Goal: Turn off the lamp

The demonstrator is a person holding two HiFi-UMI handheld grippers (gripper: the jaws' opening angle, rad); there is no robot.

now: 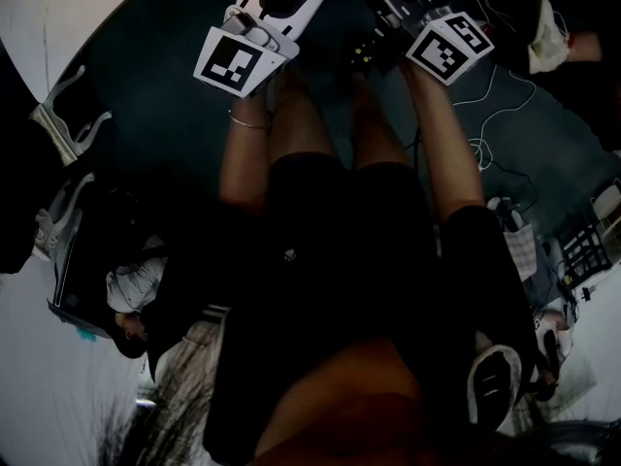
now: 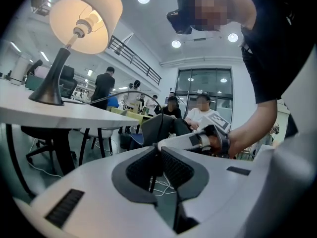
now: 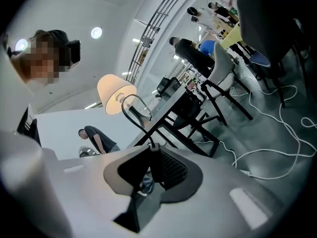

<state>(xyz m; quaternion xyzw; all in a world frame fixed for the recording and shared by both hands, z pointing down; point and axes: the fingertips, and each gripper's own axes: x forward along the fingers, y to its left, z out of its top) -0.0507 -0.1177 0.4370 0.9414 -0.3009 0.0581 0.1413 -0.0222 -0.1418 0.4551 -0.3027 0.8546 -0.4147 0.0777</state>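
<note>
The lamp (image 2: 85, 20) stands lit on a white table (image 2: 59, 114) at the left gripper view's upper left, with a cream shade and a dark cone base. Its black cord (image 2: 141, 95) arcs off the table and drops between the pads of my left gripper (image 2: 159, 152), which is shut on it. My right gripper (image 2: 166, 144) reaches in from the right and meets the same cord just beyond. In the right gripper view the lit lamp (image 3: 116, 94) glows beyond the table edge, and the cord (image 3: 130, 114) loops down into the right gripper (image 3: 151, 151), shut on it.
Seated people (image 2: 200, 110) and chairs (image 2: 156, 128) fill the room behind. White cables (image 3: 277, 128) trail over the grey floor beside black table legs (image 3: 218, 108). The head view is dark: forearms, legs, both marker cubes (image 1: 238, 61) (image 1: 448, 47).
</note>
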